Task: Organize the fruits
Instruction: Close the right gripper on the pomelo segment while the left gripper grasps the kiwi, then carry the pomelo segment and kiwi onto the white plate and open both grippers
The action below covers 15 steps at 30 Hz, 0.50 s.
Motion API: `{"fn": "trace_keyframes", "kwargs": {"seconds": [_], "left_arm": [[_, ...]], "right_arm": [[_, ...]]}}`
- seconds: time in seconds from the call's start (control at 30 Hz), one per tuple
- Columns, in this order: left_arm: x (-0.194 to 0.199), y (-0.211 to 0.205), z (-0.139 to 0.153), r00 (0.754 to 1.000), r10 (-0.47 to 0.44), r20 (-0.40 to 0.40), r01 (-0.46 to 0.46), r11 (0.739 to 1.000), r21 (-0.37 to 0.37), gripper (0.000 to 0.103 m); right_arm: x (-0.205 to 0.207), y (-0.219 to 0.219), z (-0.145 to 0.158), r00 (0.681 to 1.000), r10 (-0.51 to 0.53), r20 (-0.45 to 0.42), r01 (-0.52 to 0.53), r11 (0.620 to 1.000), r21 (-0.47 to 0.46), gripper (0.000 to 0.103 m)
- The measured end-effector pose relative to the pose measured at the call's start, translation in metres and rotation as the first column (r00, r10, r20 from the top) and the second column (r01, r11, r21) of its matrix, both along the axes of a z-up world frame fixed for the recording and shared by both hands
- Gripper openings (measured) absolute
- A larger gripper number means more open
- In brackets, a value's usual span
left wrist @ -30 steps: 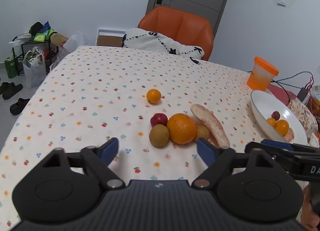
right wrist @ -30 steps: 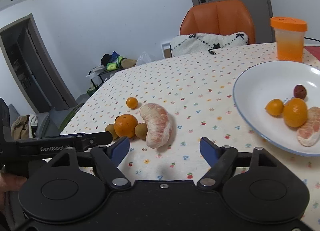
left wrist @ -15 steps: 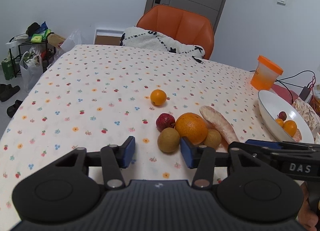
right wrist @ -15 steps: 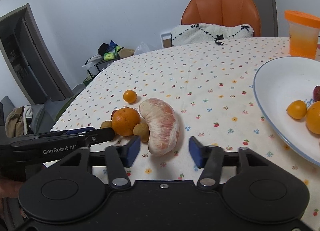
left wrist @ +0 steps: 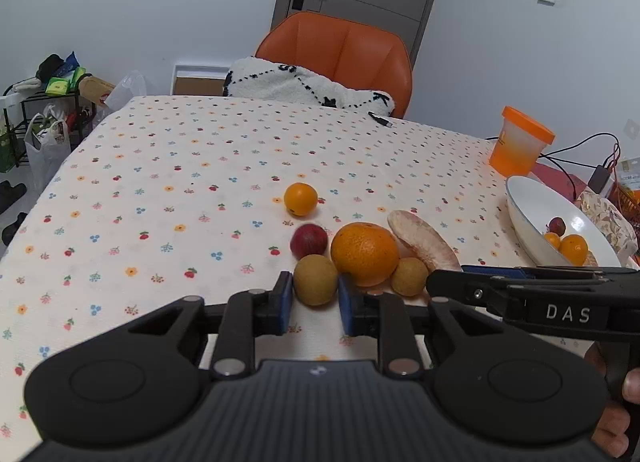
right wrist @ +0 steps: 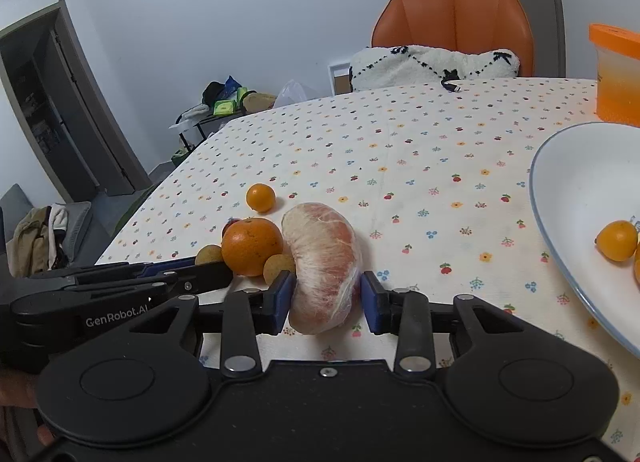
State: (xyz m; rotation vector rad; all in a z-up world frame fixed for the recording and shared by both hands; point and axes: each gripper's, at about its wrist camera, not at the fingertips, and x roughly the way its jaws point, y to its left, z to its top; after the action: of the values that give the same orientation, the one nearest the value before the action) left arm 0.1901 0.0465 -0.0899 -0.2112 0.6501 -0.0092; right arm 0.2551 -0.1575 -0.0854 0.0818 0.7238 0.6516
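Hidden parts: red fruit (left wrist: 308,240) shows whole in the left wrist view; in the right wrist view only a sliver peeks out behind the large orange (right wrist: 252,246).
Cut off: white bowl (right wrist: 560,198) runs off the right edge in the right wrist view, so only one small orange fruit (right wrist: 617,241) inside it is seen whole.
Left view only: bowl contents, namely a dark red fruit (left wrist: 557,225) and two orange ones; also cables at the far right of the table.
Right view only: dark open doorway on the left, and a heap of clothing low at the left edge.
Left gripper (left wrist: 315,298): blue pads set close on either side of the brown round fruit (left wrist: 315,280), which sits on the tablecloth (left wrist: 160,182); whether they press it I cannot tell.
Right gripper (right wrist: 326,298): left pad against the pomelo segment (right wrist: 324,262), a thin gap at the right pad, so not yet clamped; segment lies on the cloth.
Neighbours: second brown fruit (left wrist: 409,276) touches the large orange; small orange (left wrist: 300,199) lies apart, further back.
Writing: "DAS" on the right gripper's side, "GenRobot.AI" on the left gripper's side.
Jar: orange-lidded tub (left wrist: 520,146) beyond the bowl, label unreadable.
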Motion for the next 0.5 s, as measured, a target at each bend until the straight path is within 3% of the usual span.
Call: {"fn": "trace_keyframes", "kwargs": {"seconds": [0.5], "left_arm": [[-0.012, -0.006, 0.019, 0.999, -0.002, 0.042, 0.002, 1.0, -0.008, 0.022]], "right_arm": [[-0.009, -0.023, 0.011, 0.998, -0.061, 0.027, 0.06, 0.996, 0.059, 0.03]]}}
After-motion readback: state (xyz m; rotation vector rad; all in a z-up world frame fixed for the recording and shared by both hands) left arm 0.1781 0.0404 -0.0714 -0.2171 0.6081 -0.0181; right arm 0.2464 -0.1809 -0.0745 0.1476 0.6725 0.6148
